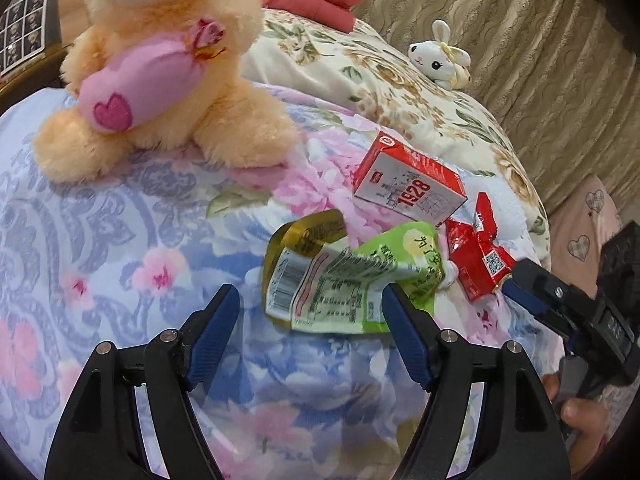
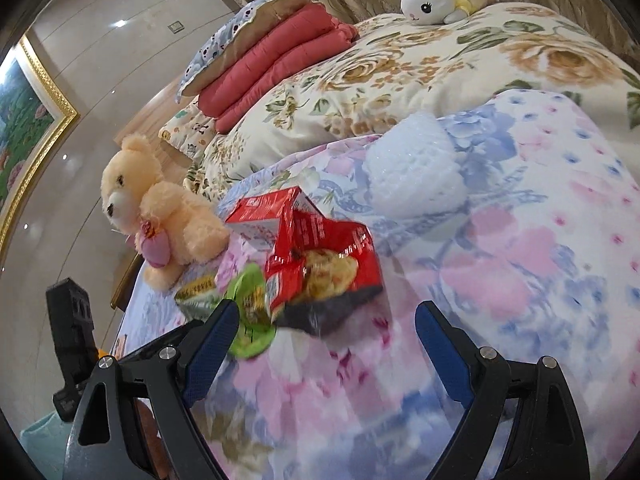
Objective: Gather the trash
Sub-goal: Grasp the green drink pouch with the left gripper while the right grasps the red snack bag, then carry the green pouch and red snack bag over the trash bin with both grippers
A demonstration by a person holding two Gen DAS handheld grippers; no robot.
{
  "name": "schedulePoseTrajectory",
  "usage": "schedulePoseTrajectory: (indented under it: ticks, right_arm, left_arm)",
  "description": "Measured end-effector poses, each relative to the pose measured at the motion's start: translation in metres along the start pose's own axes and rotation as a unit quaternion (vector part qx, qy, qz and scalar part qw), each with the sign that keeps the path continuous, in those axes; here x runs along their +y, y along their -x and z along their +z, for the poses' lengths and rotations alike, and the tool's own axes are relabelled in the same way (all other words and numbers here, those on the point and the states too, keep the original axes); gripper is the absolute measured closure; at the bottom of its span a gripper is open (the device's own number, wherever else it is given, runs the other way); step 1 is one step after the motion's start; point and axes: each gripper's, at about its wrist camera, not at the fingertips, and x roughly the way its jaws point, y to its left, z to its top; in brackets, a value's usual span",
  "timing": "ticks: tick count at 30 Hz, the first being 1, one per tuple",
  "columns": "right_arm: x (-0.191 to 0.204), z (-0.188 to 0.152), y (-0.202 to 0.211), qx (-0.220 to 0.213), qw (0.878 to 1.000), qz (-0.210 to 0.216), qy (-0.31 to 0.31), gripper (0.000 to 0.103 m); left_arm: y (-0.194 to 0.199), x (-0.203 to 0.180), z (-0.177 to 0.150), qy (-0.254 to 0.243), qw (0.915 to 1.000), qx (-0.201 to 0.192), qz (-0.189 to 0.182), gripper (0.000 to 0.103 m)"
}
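Four bits of trash on bed (image 1: 120, 240), all close together: red box (image 1: 408, 184), green wrapper (image 1: 344, 280), red wrapper (image 1: 478, 256), white tissue (image 2: 416, 164) behind.

Left hand-held gripper (image 1: 310, 312) wide apart, empty, green wrapper just ahead, one corner by a finger.

Right hand-held gripper (image 2: 324, 320) wide apart, empty, near red wrapper.

Step looks like reaching. Next: push in, squeeze thin wrapper, miss blanket. Teddy bear (image 1: 160, 72) stays.

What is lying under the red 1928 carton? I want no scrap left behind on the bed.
The red 1928 carton lies on the floral quilt. A white tissue and red wrapper lie at its near corner. Anything beneath it is covered.
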Motion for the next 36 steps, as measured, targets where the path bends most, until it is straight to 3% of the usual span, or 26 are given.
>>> schedulePoseTrajectory:
  ticks: [3, 5, 7, 14, 20, 24, 30, 32, 34, 36]
  right_arm:
    - [0.001, 0.004, -0.006, -0.002, 1.0, -0.002, 0.003, 0.013]
    - [0.001, 0.004, -0.011, -0.001, 1.0, -0.007, 0.01, 0.021]
    - [0.002, 0.004, -0.016, 0.008, 1.0, -0.015, 0.016, 0.05]
    - [0.002, -0.001, -0.007, 0.004, 1.0, -0.008, 0.026, 0.079]
    - [-0.002, -0.015, 0.014, 0.003, 1.0, -0.005, 0.025, 0.085]
    - [-0.01, -0.027, 0.036, -0.001, 1.0, -0.005, 0.017, 0.085]
    - [-0.018, -0.043, 0.069, -0.007, 1.0, -0.003, 0.014, 0.085]
    - [-0.021, -0.048, 0.078, -0.008, 1.0, -0.002, 0.01, 0.085]
    - [-0.024, -0.053, 0.086, -0.009, 1.0, -0.002, 0.007, 0.085]
    - [-0.027, -0.057, 0.095, -0.013, 1.0, -0.003, 0.003, 0.085]
  left_arm:
    - [-0.003, -0.007, -0.001, -0.019, 0.9998, -0.003, -0.002, 0.029]
    - [-0.004, -0.012, -0.001, -0.034, 0.9994, -0.003, 0.001, 0.042]
    - [-0.005, -0.015, -0.002, -0.044, 0.999, -0.001, 0.004, 0.056]
    - [0.009, -0.017, -0.006, -0.041, 0.9988, -0.021, -0.016, 0.082]
    - [0.031, -0.035, -0.029, -0.053, 0.9977, -0.028, -0.033, 0.092]
    - [0.044, -0.043, -0.051, -0.039, 0.9968, -0.009, -0.07, 0.101]
    - [0.051, -0.065, -0.087, -0.052, 0.9952, 0.033, -0.076, 0.1]
    - [0.048, -0.069, -0.091, -0.058, 0.9956, 0.046, -0.057, 0.08]
    - [0.05, -0.071, -0.092, -0.066, 0.9959, 0.036, -0.05, 0.051]
    - [0.051, -0.076, -0.092, -0.076, 0.9964, 0.029, -0.024, 0.031]
